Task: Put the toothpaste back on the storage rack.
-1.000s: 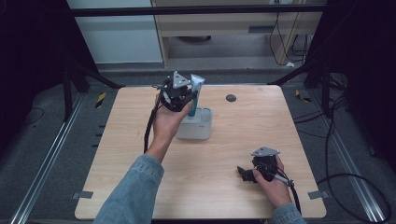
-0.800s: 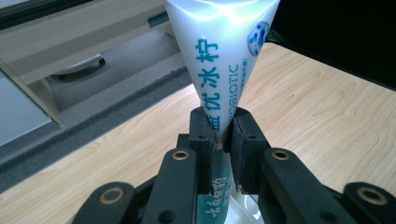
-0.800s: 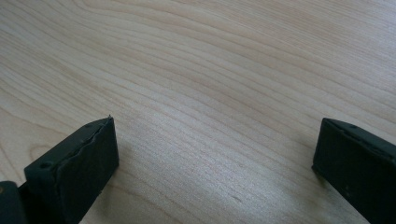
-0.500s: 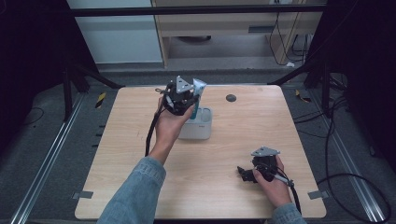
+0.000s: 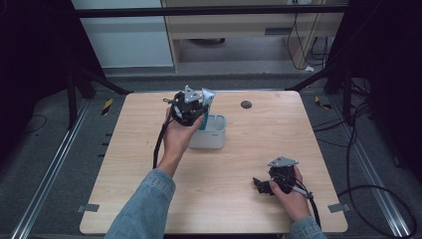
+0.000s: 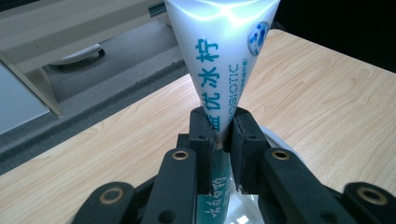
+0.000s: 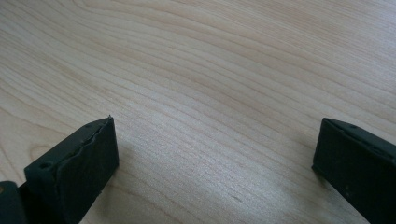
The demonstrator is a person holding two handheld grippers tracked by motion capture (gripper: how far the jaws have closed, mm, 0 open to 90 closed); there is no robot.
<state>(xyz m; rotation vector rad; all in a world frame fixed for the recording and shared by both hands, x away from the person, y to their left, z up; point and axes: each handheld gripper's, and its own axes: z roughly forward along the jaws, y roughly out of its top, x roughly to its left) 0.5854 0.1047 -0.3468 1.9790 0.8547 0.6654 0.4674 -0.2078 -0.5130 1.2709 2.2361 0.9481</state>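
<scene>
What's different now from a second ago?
Very little. The left gripper, shut on the tube, has shifted slightly right over the white cup. The right gripper stays open, resting on the table.

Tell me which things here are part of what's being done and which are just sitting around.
In use:
left gripper, jaws shut on the toothpaste tube
white holder under it

Idle:
right gripper, jaws open, low over the table
dark round spot
</scene>
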